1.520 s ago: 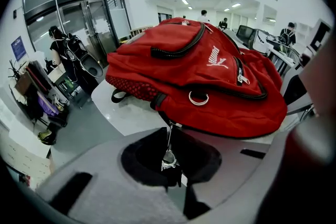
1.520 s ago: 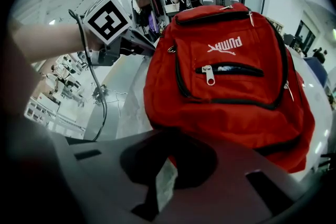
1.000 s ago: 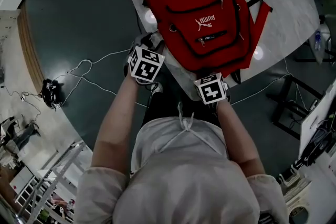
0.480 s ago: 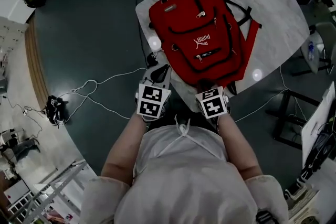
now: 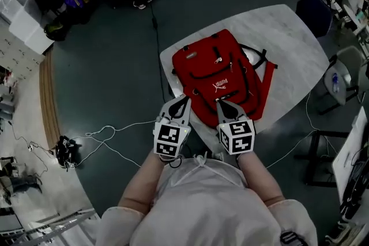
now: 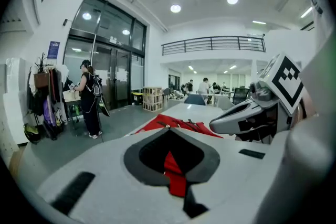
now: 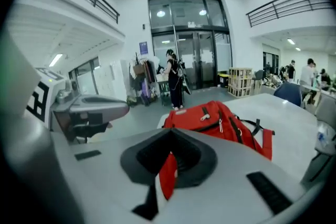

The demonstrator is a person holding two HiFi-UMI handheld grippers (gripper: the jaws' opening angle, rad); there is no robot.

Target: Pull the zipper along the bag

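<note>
We see the red backpack lying flat on the pale desk at the centre of the head view, front up, its straps spilling toward the right. Its pockets look zipped, so nothing inside shows. A silver zipper pull lies near its top. Both forearms reach forward side by side from the lower frame, marker cubes facing up. The left tongs and right tongs sit at the backpack's near edge, each closed with a strip of its red fabric pinched between the jaws.
</note>
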